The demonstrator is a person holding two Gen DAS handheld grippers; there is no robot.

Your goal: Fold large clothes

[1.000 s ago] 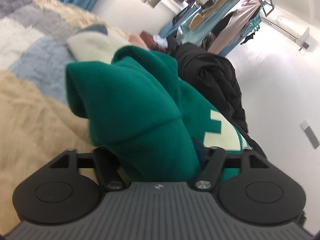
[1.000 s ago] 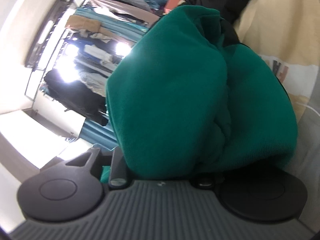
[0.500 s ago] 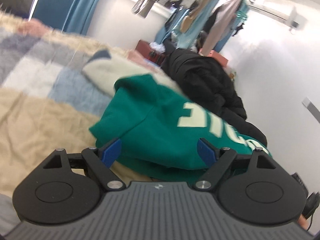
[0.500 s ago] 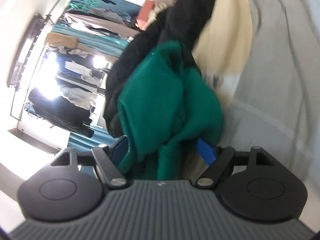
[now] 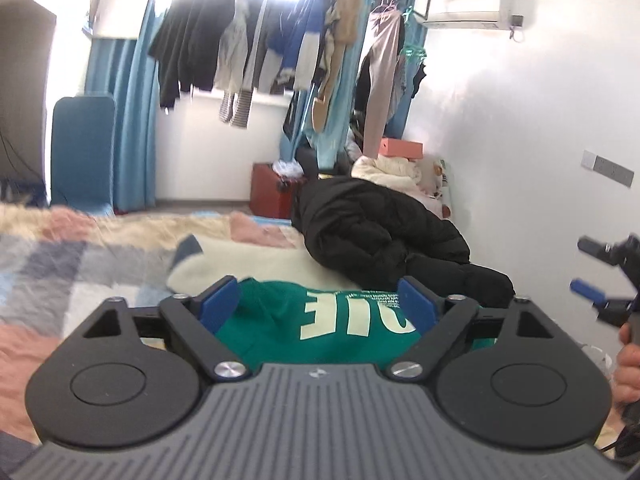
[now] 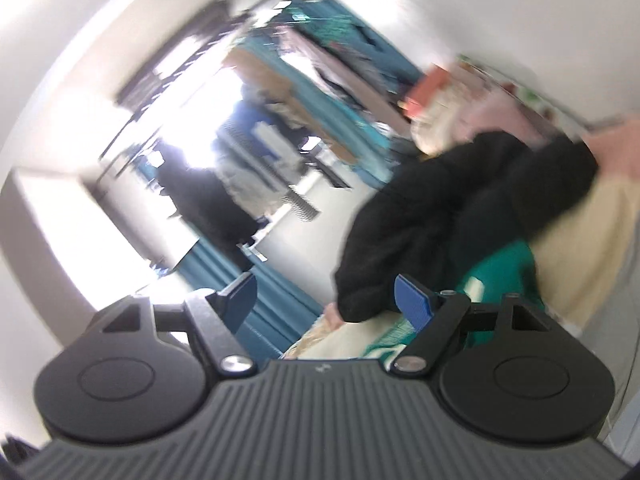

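A green sweatshirt [image 5: 320, 328] with cream letters lies bunched on the bed, below and just beyond my left gripper [image 5: 318, 300]. That gripper's jaws are opening, and nothing is between its blue pads. My right gripper [image 6: 326, 296] is open and empty, lifted clear of the bed, in a blurred and tilted view. A strip of the sweatshirt [image 6: 508, 264] shows low at its right. In the left wrist view the right gripper [image 5: 592, 288] appears at the right edge, held by a hand [image 5: 628, 360].
A black puffer jacket [image 5: 380, 232] lies heaped on the bed behind the sweatshirt, by the white wall. A cream fleece garment [image 5: 248, 260] and a patchwork blanket [image 5: 60, 272] cover the bed to the left. Beyond stand a full clothes rail [image 5: 280, 40] and a red box [image 5: 268, 192].
Both grippers let go of the green sweatshirt and opened. They rose and pulled back, and the sweatshirt dropped onto the bed.
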